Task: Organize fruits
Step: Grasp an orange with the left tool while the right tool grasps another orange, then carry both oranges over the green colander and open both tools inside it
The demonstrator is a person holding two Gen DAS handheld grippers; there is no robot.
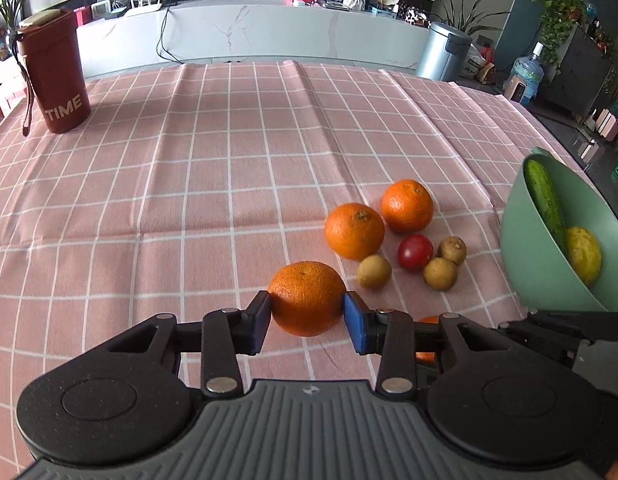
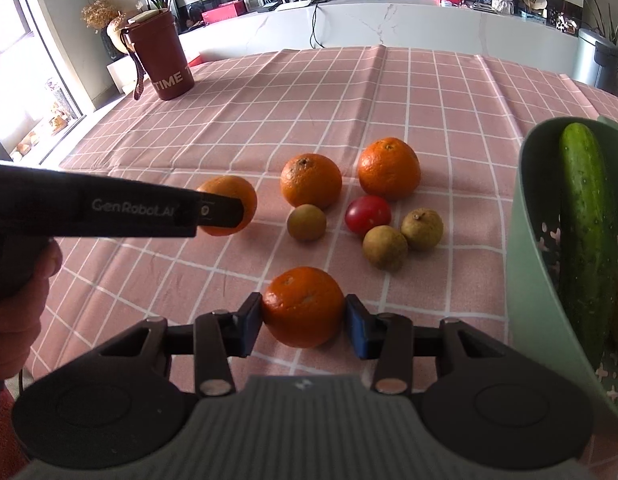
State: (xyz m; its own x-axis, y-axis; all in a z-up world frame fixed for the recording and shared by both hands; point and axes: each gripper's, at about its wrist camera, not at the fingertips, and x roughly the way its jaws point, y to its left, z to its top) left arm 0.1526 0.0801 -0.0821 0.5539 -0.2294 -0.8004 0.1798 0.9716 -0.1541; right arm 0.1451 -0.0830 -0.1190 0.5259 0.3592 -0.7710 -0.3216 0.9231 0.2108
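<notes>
My left gripper (image 1: 307,316) is shut on an orange (image 1: 307,298); from the right wrist view it reaches in from the left around that orange (image 2: 229,210). My right gripper (image 2: 303,320) is shut on another orange (image 2: 303,306). Two more oranges (image 2: 311,186) (image 2: 389,168), a red tomato (image 2: 367,214) and three small brown fruits (image 2: 307,222) (image 2: 385,248) (image 2: 423,228) lie loose on the pink checked tablecloth (image 2: 349,92). A green bowl (image 2: 527,240) at the right holds a cucumber (image 2: 585,220) and a yellow fruit (image 1: 584,254).
A brown cup marked TIME (image 1: 55,72) stands at the far left of the table. Beyond the far table edge are a white counter (image 1: 289,32) and a metal bin (image 1: 445,52). The table's right edge runs just behind the bowl.
</notes>
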